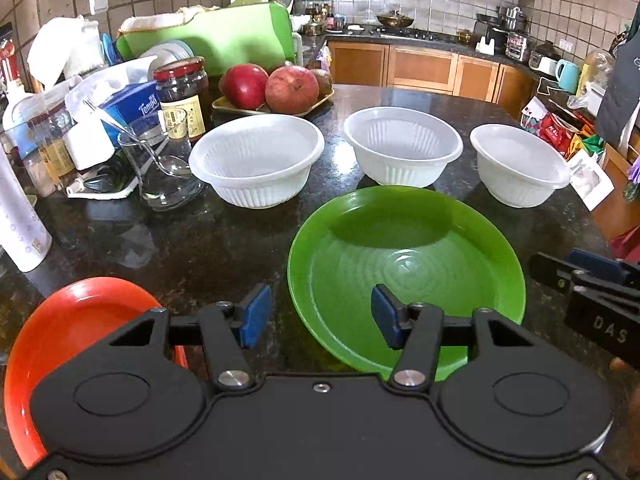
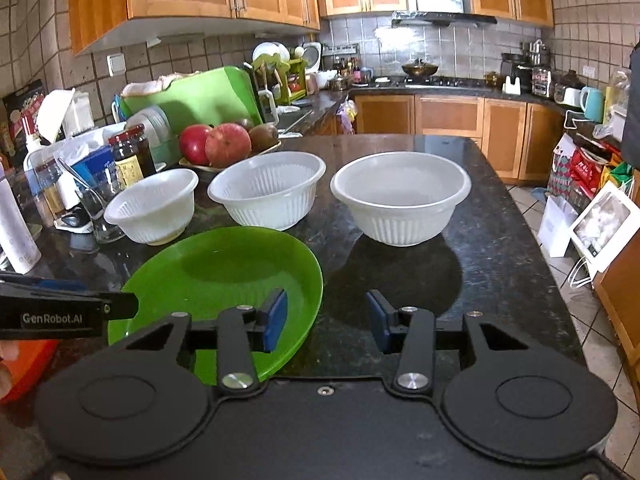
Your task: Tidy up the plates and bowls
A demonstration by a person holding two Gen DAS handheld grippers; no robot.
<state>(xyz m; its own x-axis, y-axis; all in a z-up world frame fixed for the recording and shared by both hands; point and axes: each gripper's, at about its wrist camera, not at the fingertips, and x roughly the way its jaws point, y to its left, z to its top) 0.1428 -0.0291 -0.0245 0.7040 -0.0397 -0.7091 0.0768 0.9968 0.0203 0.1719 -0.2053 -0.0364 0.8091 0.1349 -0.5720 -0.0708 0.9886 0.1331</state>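
Observation:
Three white ribbed bowls stand in a row on the dark granite counter: left (image 1: 256,160) (image 2: 154,206), middle (image 1: 402,144) (image 2: 268,188), right (image 1: 520,164) (image 2: 400,196). A green plate (image 1: 406,276) (image 2: 224,280) lies in front of them. An orange plate (image 1: 76,344) (image 2: 24,364) lies at the near left. My left gripper (image 1: 316,316) is open and empty, its jaws straddling the green plate's left rim. My right gripper (image 2: 326,320) is open and empty, over the green plate's right rim and the bare counter. Each gripper shows at the edge of the other's view.
Clutter fills the counter's left side: a glass with a spoon (image 1: 160,160), a dark jar (image 1: 182,92), a tissue box (image 1: 132,104), a white bottle (image 1: 20,224). A tray of apples (image 1: 272,88) stands behind the bowls. The counter's right edge (image 2: 532,240) drops to the floor.

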